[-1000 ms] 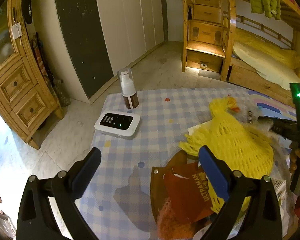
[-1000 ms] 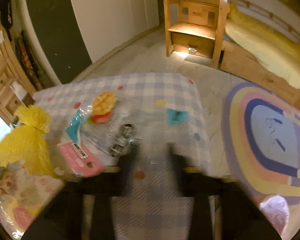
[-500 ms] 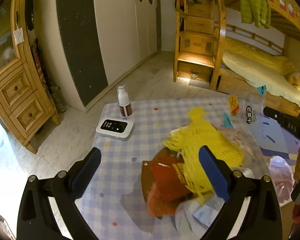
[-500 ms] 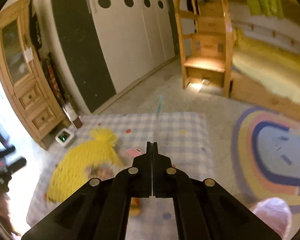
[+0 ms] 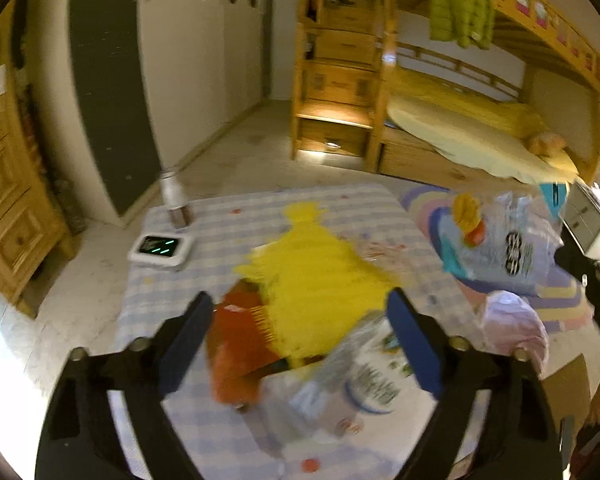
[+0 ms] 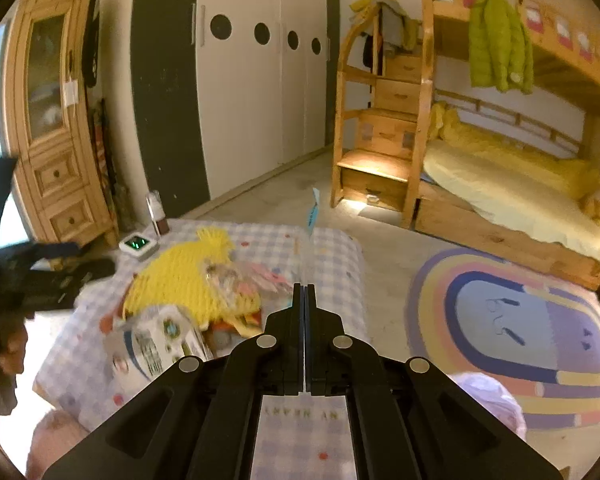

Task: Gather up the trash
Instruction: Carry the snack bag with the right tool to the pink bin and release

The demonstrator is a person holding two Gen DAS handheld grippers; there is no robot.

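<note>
left wrist view shows the right gripper (image 6: 304, 292) closed on a clear wrapper (image 5: 504, 248), left gripper (image 5: 296, 320) open, yellow net (image 5: 316, 264) and more trash left on desk (image 5: 220, 220).

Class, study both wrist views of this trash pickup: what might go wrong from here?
1. The right hand-held gripper pinches only an edge of the clear plastic wrapper; held in the air, it may slip out.
2. The left hand-held gripper, open over the yellow mesh bag, may drag neighbouring trash along.
</note>
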